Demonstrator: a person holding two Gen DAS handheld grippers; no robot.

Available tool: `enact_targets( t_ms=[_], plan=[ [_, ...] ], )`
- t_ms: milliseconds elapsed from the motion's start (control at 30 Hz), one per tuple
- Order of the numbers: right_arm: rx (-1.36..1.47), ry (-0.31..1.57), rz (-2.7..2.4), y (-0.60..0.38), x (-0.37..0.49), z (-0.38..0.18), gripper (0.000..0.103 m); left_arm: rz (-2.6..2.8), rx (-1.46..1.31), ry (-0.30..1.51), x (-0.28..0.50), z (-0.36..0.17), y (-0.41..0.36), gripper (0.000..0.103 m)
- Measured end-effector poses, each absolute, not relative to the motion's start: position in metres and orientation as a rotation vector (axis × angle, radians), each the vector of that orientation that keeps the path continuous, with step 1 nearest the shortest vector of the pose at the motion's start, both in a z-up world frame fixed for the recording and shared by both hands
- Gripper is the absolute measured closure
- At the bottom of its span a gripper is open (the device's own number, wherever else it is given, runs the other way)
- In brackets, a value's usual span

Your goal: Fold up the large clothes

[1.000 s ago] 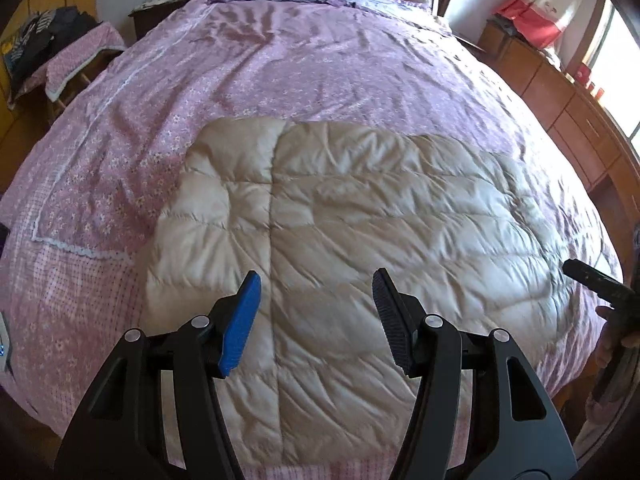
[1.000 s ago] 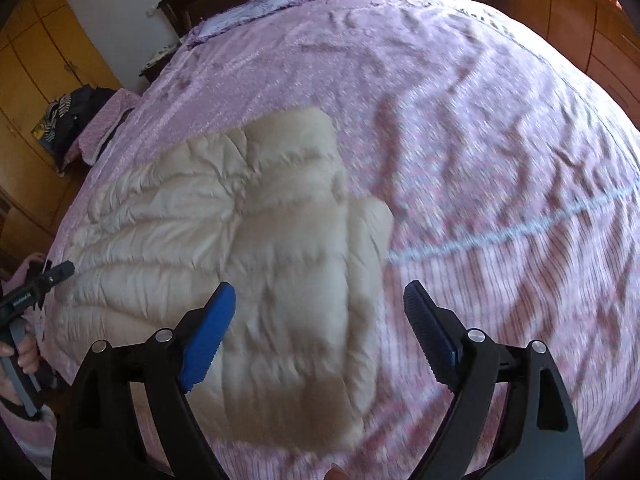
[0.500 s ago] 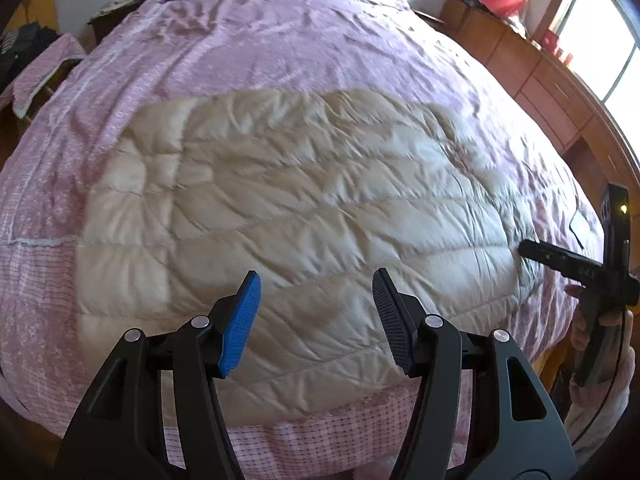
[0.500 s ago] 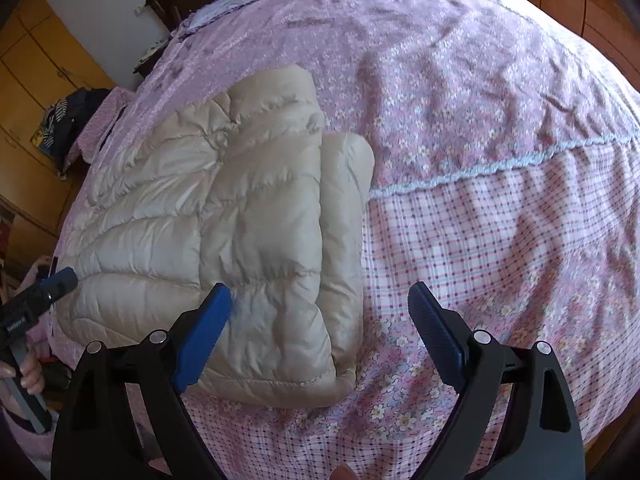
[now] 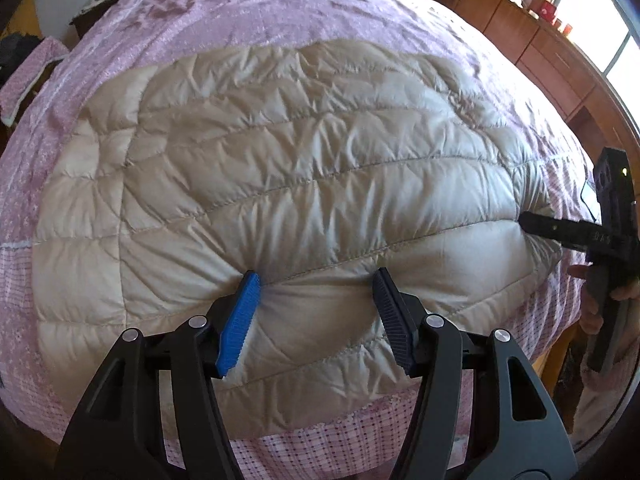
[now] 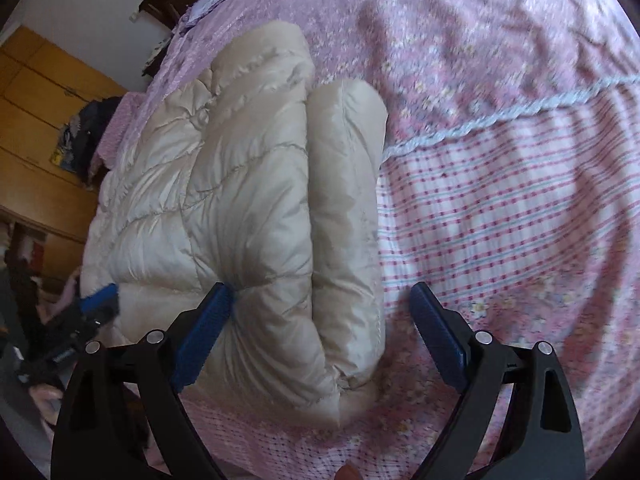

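Right wrist: blurred bedspread (image 6: pixel 500 208); jacket's (image 6: pixel 248 200) far end hidden.

A home bedroom; a large bed (image 5: pixel 280 12) under a pink floral bedspread (image 6: pixel 500 60) fills it; yellow wooden wardrobes (image 6: pixel 36 128) and brown wooden cabinets (image 5: pixel 532 44) beneath a window line the walls.

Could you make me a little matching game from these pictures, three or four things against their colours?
Things:
1. jacket
2. bedspread
3. wardrobe
4. left gripper arms

Colours:
A. black
B. pink
C. beige
D. yellow

Pairs: 1-C, 2-B, 3-D, 4-A
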State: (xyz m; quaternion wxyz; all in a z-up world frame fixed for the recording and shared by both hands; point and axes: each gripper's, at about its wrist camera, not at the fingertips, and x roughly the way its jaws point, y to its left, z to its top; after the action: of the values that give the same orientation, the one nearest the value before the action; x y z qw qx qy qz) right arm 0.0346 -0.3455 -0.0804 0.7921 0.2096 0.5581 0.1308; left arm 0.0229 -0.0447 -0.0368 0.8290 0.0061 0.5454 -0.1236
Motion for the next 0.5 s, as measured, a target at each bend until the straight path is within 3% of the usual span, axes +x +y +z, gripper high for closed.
enact_targets(
  t_ms=[500],
  plan=[
    [0.492, 1.104, 0.44, -0.353, 0.017, -0.052, 0.067, -0.276, 0.041, 1.189, 0.03, -0.055, -0.051, 0.044]
  ],
)
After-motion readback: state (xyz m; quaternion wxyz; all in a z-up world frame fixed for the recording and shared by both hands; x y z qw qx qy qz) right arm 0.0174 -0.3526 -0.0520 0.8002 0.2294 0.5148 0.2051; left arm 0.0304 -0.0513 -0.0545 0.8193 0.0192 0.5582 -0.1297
